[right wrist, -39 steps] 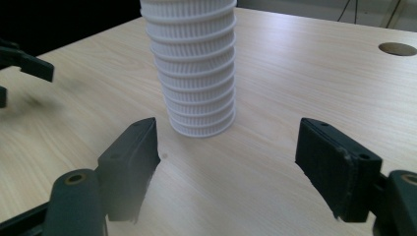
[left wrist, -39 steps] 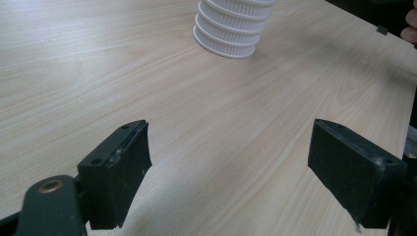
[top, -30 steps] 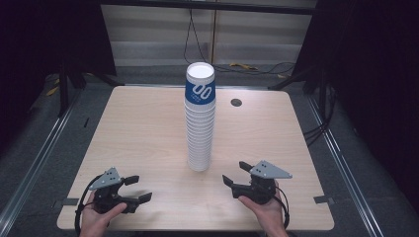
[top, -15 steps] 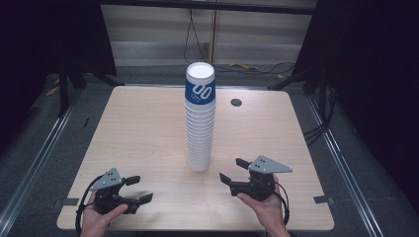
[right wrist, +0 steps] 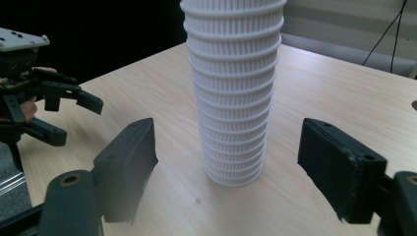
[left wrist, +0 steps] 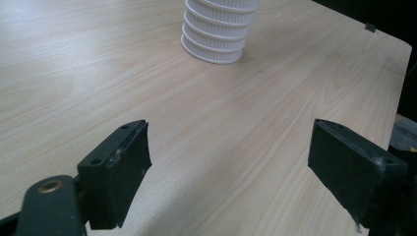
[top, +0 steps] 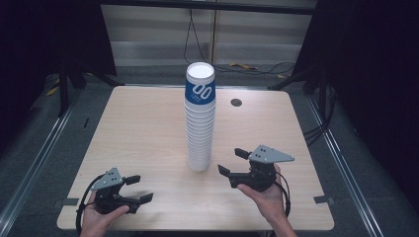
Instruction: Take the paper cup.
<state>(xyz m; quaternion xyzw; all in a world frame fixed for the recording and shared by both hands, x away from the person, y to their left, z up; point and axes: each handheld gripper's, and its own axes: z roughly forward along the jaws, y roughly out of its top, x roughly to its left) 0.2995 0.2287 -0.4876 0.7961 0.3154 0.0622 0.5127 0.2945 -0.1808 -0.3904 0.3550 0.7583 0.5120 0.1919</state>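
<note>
A tall stack of white ribbed paper cups (top: 200, 123), the top one with a blue band, stands upright at the middle of the wooden table (top: 143, 123). My right gripper (top: 231, 161) is held a little above the table just right of the stack's foot and points at it. Its jaws have just been opening and are open with nothing between them. In the right gripper view the stack (right wrist: 233, 98) rises a short way beyond the jaws. My left gripper (top: 140, 188) rests open near the front left edge, with bare wood between its pads (left wrist: 123, 162) and the stack's base (left wrist: 219, 37) farther off.
A small dark round grommet (top: 236, 102) sits in the table top at the back right. Cables (top: 257, 66) lie on the floor behind the table. Metal rails (top: 34, 163) run along both sides. The table's front edge lies just under both hands.
My right gripper has risen slightly, moved a little toward the stack, and its jaws stand wider apart. The left gripper and the cup stack have not moved.
</note>
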